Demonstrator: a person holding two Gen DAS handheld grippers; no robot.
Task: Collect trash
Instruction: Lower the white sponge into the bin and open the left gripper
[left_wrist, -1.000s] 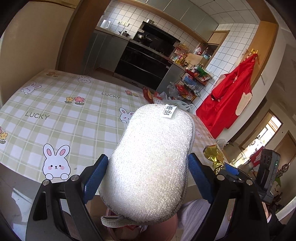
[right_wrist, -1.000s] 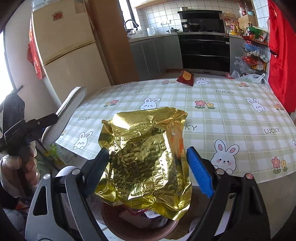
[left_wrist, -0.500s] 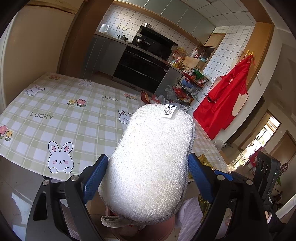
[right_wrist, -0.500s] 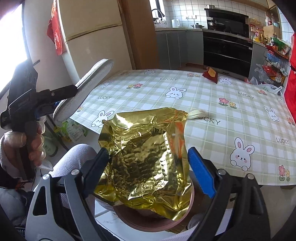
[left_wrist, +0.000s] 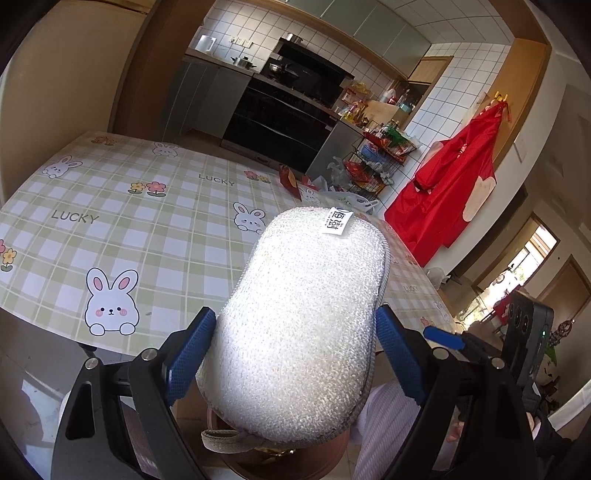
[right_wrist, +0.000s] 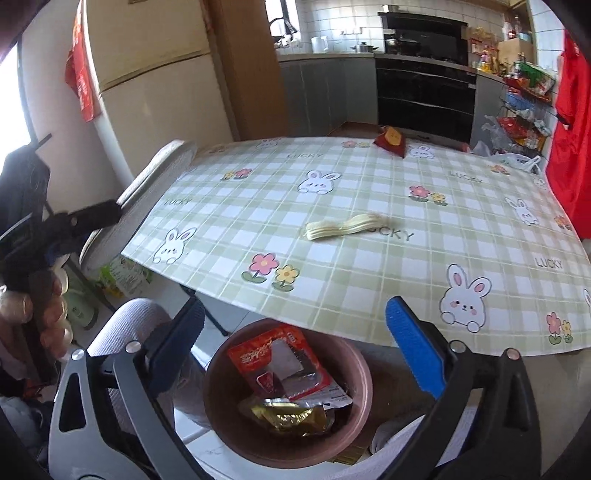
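Checked tablecloth; foil wrapper in bin.

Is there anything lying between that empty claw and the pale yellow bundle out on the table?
Nothing visible does. The right gripper is open over the pink bin just off the table edge, and the yellow bundle lies beyond on bare tablecloth. The sponge in the left gripper sits off to the side.

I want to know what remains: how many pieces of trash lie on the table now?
2: a pale wrapper mid-table and a red packet at the far edge. More may hide outside the view.
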